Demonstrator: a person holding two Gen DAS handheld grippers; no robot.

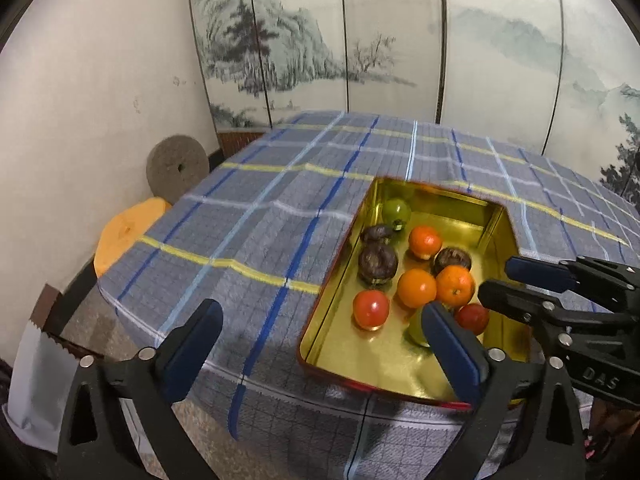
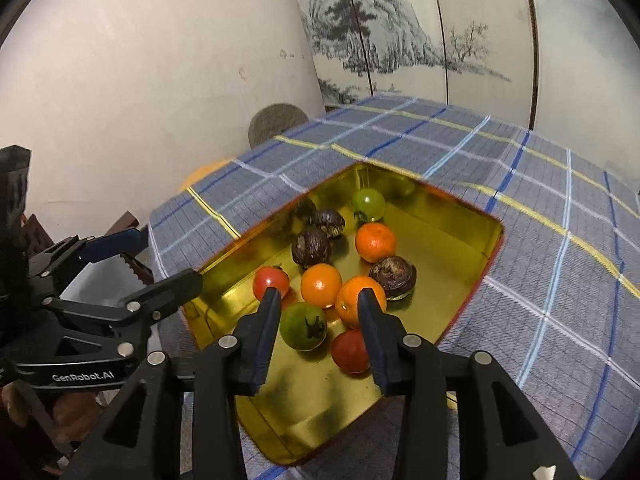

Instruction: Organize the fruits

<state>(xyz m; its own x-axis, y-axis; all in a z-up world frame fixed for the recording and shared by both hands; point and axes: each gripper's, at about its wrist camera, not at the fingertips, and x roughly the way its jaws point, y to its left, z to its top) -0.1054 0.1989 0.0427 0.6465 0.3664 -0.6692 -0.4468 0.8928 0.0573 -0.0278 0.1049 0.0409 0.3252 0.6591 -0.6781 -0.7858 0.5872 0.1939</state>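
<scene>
"genrobot.ai" on left hand-held gripper (image 2: 154, 258), "das" on right hand-held gripper (image 1: 520, 280)

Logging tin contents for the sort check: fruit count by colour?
Orange: 3
Red: 2
Green: 2
Dark brown: 3
Total: 10, all in the gold tin.

Ten small fruits (image 2: 321, 285) lie loose inside gold tin (image 2: 448, 232).
</scene>
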